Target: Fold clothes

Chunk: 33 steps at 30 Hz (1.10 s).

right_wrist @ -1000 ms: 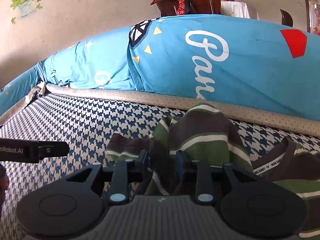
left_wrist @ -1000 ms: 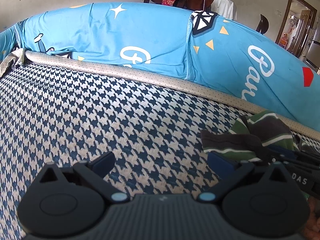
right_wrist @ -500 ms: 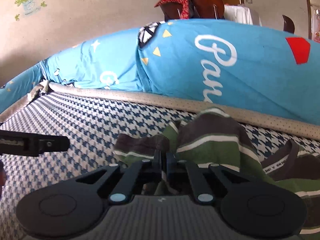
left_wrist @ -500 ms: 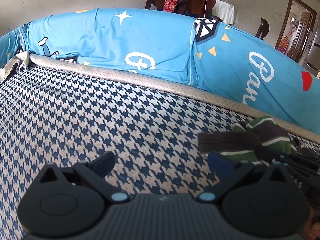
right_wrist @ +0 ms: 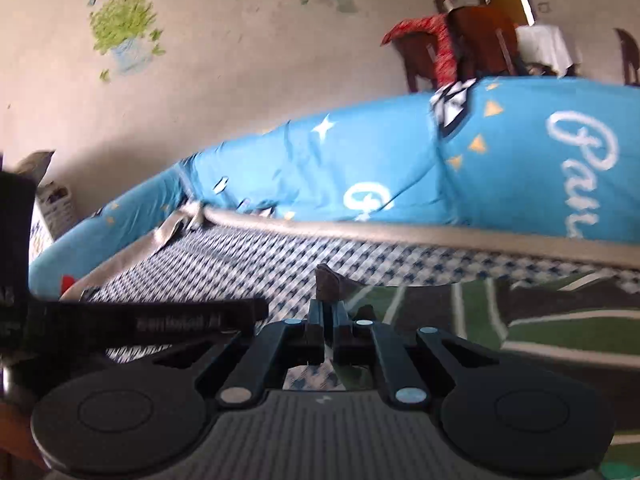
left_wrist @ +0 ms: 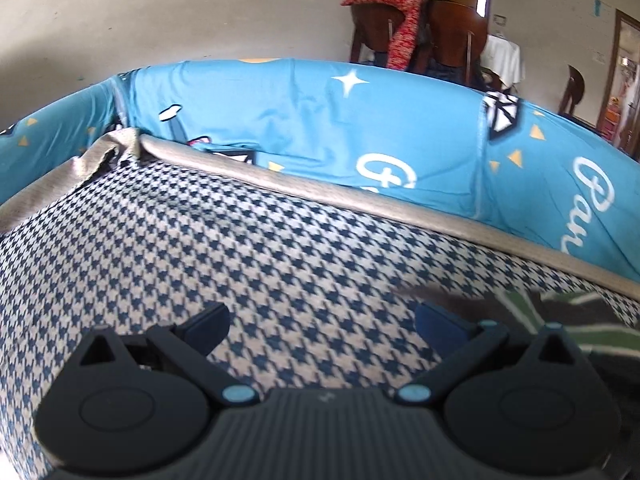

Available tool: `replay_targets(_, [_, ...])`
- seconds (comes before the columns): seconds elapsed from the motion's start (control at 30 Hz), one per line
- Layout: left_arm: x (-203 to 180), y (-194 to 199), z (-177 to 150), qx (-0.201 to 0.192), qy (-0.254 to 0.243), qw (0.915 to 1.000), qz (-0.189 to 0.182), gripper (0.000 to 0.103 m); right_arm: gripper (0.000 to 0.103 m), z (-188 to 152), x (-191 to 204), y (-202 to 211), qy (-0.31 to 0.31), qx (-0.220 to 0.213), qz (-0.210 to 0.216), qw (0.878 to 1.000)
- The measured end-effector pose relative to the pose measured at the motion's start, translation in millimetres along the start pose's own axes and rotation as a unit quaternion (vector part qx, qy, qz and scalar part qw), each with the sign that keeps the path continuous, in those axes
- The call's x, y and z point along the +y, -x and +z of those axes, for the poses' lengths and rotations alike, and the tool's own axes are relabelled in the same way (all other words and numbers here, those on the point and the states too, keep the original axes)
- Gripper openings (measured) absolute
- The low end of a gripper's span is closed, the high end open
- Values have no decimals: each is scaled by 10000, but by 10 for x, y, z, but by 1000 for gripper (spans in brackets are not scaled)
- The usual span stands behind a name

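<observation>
Right claw (right_wrist: 327,322) up close: its jaws are pinched tight on a brown corner of the striped shirt (right_wrist: 520,320), a small peak of fabric poking up just past the fingertips (right_wrist: 316,320). The rest of that green, brown and white garment trails off to the right, stretched low over the houndstooth mattress (right_wrist: 224,256) (motion blur smears the stripes, so how much of it is off the surface I cannot tell).

Left claw (left_wrist: 322,316) is released, jaws spread wide with nothing but blue-and-white houndstooth mattress (left_wrist: 200,248) between them. In the left wrist view the striped shirt (left_wrist: 560,312) sits at the right edge, its dark corner just beside the right-hand finger (left_wrist: 436,320). From the right wrist view the left claw's black body (right_wrist: 160,320) reaches in from the left, near the clamped corner.

Further back, a beige piped edge (left_wrist: 360,196) borders the mattress, then the bright blue printed bumper (left_wrist: 320,128) rises behind it. Beyond, wooden chairs (left_wrist: 456,28) with a red cloth (left_wrist: 400,20) draped over them.
</observation>
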<state>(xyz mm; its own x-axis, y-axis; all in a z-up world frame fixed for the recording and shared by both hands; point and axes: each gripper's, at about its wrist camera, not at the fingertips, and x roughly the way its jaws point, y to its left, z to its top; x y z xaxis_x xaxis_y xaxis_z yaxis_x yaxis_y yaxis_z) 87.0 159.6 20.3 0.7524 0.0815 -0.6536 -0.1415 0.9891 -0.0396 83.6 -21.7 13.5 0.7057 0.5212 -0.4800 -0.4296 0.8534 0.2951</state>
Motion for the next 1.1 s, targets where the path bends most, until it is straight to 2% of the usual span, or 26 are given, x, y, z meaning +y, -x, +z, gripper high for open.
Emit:
replay_targets(0.17, [161,21,37,-29,144,9999,75,103,11,-76,87,-55,76,404,245,9989])
replay_targets(0.33, [81,82,24,-29,136,9999,-101,103,12,-47,84,202,220,319,21,9992])
replay_targets(0.43, [-87,119,-24,-19,-26,9997,-259,103,12,-53,-40,438,212,227,-285,9991])
replay_targets(0.6, [-416,136,-104,57,-252,9982,-534,103,12,-17,-483,839,-20,7,-924,9957])
replay_targets(0.8, [-778,103,-174,232,-286,9957,-855,103,12,16,-1186,1251,-572,-332,-1807,9813])
replay_targets(0.97, [-1033,34,-231,415,-368,9929,-1051,103,12,-24,-1612,1374,-847,-350,-2316,9685])
replay_targets(1.1, [-1172,-16,-267,501,-471,9916,-1095,103,12,-49,-1782,1372,-888,-311,-2511,9634])
